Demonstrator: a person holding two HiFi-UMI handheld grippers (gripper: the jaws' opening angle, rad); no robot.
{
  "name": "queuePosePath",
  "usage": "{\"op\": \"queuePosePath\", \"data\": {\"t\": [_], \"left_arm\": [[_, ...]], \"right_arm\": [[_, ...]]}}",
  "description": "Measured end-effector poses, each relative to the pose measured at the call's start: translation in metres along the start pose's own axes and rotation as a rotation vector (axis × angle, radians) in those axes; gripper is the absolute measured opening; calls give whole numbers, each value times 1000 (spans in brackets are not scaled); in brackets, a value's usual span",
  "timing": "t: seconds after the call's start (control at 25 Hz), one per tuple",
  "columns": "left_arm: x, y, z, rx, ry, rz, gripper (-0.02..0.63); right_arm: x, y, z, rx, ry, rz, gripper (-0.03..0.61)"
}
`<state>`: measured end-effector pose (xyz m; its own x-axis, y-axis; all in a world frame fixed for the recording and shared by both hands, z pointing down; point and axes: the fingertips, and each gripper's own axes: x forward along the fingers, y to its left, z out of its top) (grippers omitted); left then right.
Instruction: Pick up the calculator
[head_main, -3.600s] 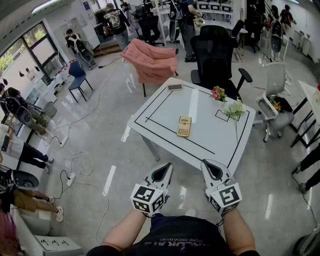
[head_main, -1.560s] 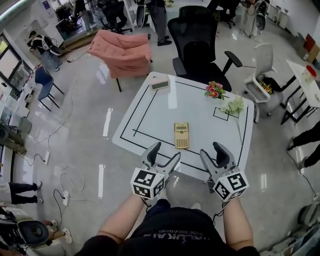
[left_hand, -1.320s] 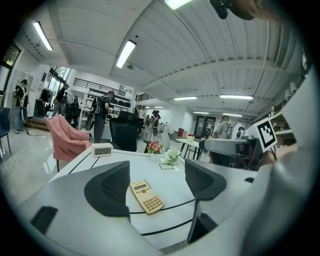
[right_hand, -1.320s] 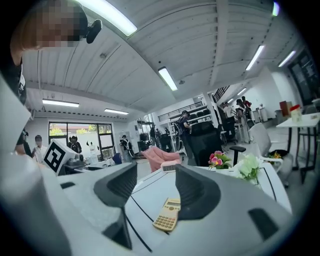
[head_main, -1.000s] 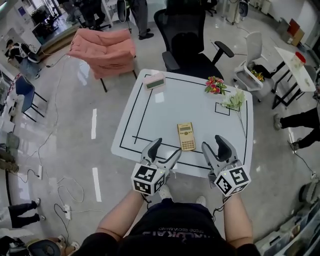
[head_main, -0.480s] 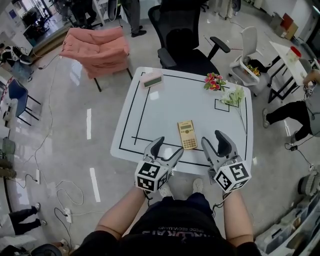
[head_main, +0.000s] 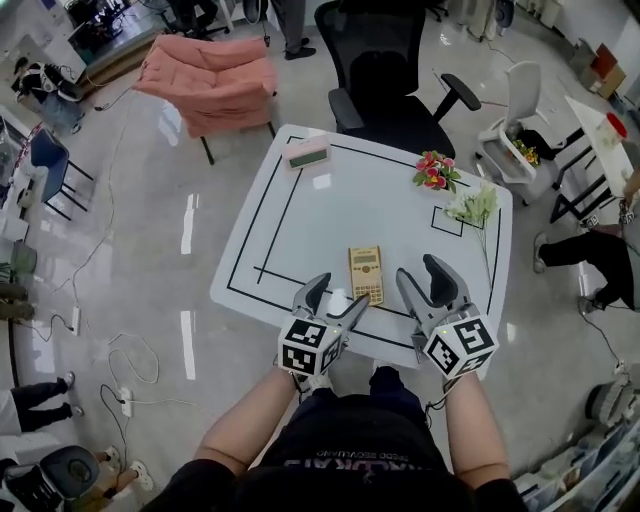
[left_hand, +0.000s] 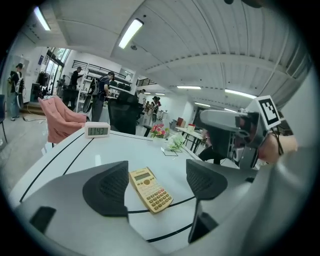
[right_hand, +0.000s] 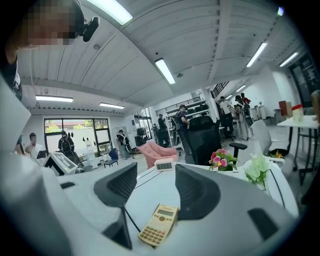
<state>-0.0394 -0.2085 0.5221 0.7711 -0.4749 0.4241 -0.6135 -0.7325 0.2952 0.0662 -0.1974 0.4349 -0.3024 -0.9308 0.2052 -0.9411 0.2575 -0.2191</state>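
Observation:
A yellow calculator (head_main: 365, 274) lies flat on the white table (head_main: 300, 215), near its front edge. In the left gripper view the calculator (left_hand: 151, 189) shows between and just beyond the jaws. My left gripper (head_main: 334, 303) hovers over the front edge, left of the calculator, open and empty; its jaws have just been opening a little. My right gripper (head_main: 423, 282) is open and empty too, just right of the calculator. From the right gripper view, the calculator (right_hand: 158, 224) sits low between the jaws.
A small digital clock (head_main: 308, 154) stands at the table's far left corner. Red flowers (head_main: 434, 171) and white flowers (head_main: 473, 207) lie at the far right. A black office chair (head_main: 385, 75) stands behind the table, a pink-draped chair (head_main: 215, 81) to its left. Black tape lines mark the tabletop.
Both grippers have moved forward over the table's front edge and closer to the calculator. The left one has also come lower. The calculator has not moved.

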Motion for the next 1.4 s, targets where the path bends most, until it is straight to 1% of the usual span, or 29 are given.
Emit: {"op": "queuePosePath", "data": {"t": [0.2,0.56,0.72,0.84,0.96,1.12,1.28,1.4], "left_arm": [[26,-2,-15,-29,42,76,352],[67,0,-52,-76,132,197,354],[82,7,-71,-96,190,271,360],[92,11,-85,-100,228,323,377],[102,9,-95,-95,252,347,380],[108,9,-107,-98,304,389,387],[110,13,-117,-115,315,426,390],[111,13,-117,-105,315,446,393]], "right_arm": [[16,-19,-5,17,28,80,225],[38,-44,-24,42,88,176,225],[47,-53,-35,55,116,204,225],[52,-60,-46,66,141,222,225],[55,-68,-55,90,161,231,225],[58,-73,-64,113,182,243,225],[58,-74,-69,111,195,256,225],[58,-75,-73,116,203,260,225]]}}
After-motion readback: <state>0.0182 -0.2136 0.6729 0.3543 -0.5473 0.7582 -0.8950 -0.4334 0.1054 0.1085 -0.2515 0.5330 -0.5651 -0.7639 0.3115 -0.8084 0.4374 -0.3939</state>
